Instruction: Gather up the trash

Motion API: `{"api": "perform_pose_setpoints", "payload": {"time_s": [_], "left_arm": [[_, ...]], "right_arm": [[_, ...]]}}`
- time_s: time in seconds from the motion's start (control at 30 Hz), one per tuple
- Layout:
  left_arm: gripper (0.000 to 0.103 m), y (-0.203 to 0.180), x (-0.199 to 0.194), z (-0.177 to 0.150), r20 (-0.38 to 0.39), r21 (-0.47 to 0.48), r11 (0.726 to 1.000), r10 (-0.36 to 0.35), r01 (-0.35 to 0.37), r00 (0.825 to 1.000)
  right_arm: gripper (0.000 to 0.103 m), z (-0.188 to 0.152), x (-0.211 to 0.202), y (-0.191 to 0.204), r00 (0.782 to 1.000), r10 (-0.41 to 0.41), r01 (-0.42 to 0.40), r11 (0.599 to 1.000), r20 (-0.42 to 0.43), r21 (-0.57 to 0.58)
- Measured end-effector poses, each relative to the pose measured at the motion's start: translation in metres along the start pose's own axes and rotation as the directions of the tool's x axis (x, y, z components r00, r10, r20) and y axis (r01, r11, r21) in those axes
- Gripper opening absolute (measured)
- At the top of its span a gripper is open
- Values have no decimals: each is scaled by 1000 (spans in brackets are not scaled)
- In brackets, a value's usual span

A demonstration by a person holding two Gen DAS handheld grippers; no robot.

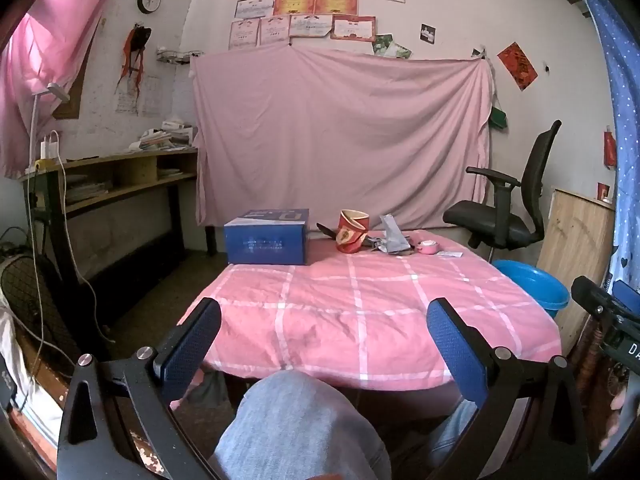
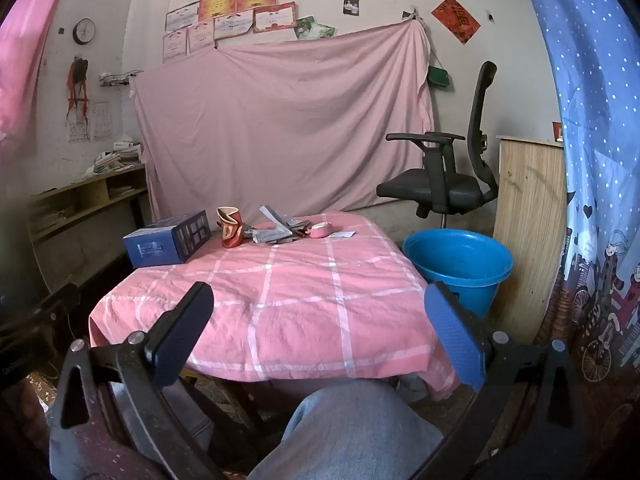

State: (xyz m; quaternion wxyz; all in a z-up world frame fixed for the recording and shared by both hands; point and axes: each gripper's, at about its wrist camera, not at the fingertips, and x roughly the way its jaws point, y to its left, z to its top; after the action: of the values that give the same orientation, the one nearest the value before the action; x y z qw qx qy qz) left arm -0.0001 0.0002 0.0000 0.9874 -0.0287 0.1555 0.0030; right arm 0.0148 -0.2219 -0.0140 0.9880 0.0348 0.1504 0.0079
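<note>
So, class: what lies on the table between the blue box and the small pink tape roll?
In the right wrist view, between the blue box and the pink tape roll stand a crushed red paper cup and grey wrappers.

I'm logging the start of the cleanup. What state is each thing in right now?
left gripper: jaws wide open, holding nothing
right gripper: jaws wide open, holding nothing
red paper cup: crumpled, upright on the table
grey wrappers: crumpled, lying beside the cup
pink tape roll: lying flat
blue box: closed, at the table's far left corner
blue bucket: upright beside the table, apparently empty
</note>
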Motion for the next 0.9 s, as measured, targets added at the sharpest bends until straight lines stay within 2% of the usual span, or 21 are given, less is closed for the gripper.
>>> {"api": "perform_pose_setpoints", "payload": {"time_s": [0.9], "left_arm": [[101,0,0,0,-5,5,1000,3,-3,1000]], "right_arm": [[103,-1,0,-1,1000,0,1,1000,-12,4]]}}
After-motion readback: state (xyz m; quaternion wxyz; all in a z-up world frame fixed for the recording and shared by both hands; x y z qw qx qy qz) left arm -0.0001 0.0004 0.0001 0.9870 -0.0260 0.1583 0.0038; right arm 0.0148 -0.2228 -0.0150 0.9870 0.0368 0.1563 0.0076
